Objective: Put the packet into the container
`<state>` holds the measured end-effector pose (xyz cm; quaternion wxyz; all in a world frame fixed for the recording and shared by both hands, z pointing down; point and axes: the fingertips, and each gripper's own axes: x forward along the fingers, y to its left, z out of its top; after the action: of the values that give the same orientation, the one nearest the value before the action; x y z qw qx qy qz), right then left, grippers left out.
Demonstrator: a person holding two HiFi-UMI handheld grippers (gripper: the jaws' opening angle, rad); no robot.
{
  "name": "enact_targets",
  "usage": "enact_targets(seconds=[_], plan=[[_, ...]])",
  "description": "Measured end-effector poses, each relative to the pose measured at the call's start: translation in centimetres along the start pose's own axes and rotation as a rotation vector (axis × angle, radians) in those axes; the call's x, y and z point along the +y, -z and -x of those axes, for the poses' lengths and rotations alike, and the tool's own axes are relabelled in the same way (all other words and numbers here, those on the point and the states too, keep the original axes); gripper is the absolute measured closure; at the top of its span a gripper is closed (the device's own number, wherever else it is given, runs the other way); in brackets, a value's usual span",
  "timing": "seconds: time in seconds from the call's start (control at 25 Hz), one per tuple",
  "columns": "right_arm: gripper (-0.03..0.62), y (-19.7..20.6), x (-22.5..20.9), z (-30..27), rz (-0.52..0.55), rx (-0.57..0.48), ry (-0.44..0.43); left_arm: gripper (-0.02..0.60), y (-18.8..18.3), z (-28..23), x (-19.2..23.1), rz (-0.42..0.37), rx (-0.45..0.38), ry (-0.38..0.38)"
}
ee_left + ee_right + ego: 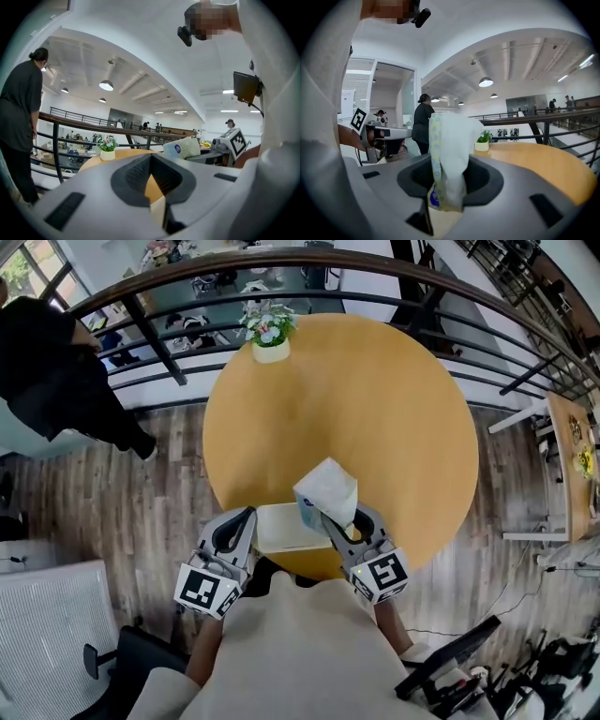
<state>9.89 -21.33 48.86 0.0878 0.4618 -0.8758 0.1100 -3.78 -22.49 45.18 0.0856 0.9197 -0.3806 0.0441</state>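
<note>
Right gripper (345,517) is clamped on the tissue packet (326,491), a soft white pack with a blue-and-yellow patterned edge and a small blue round mark near its lower end. The pack stands up between the jaws and rises well above them. From the head view it hangs over the far right corner of the white container (289,532), which sits on the near edge of the round wooden counter (375,409), and it does not lie inside it. Left gripper (234,521) sits low at the container's left side, pointing roughly level across the counter. Its jaws show a narrow gap with a cream edge, apparently the container's, in it; whether the pads press on that edge cannot be told. At the far edge of the counter, well apart from both grippers, stands a small pot of flowers (270,334) just before a dark railing (375,268). A person in dark clothes (56,371) stands on the wood floor to the left.
</note>
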Motion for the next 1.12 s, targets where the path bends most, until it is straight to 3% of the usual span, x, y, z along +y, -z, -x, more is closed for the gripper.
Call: enact_targets(seconds=[0.16, 0.28, 0.8, 1.0, 1.12], plan=[[0.441, 1.5, 0.7, -0.8, 0.032, 0.069, -0.013, 0.577, 0.5, 0.4, 1.2, 0.029, 0.001, -0.015], [0.441, 2.6, 1.7, -1.3, 0.113, 0.143, -0.042, 0.577, 1.0, 0.7, 1.4, 0.046, 0.008, -0.019], [0.441, 8.6, 6.6, -2.2, 0.706, 0.427, -0.340, 0.577, 1.2, 1.7, 2.2, 0.077, -0.012, -0.062], [0.441, 10.1, 7.1, -2.4, 0.882, 0.480, -0.432, 0.577, 1.0, 2.0, 2.4, 0.078, -0.026, -0.078], [0.441, 10.9, 7.4, -2.2, 0.930, 0.506, -0.479, 0.577, 1.0, 2.1, 2.3, 0.082, -0.027, -0.084]])
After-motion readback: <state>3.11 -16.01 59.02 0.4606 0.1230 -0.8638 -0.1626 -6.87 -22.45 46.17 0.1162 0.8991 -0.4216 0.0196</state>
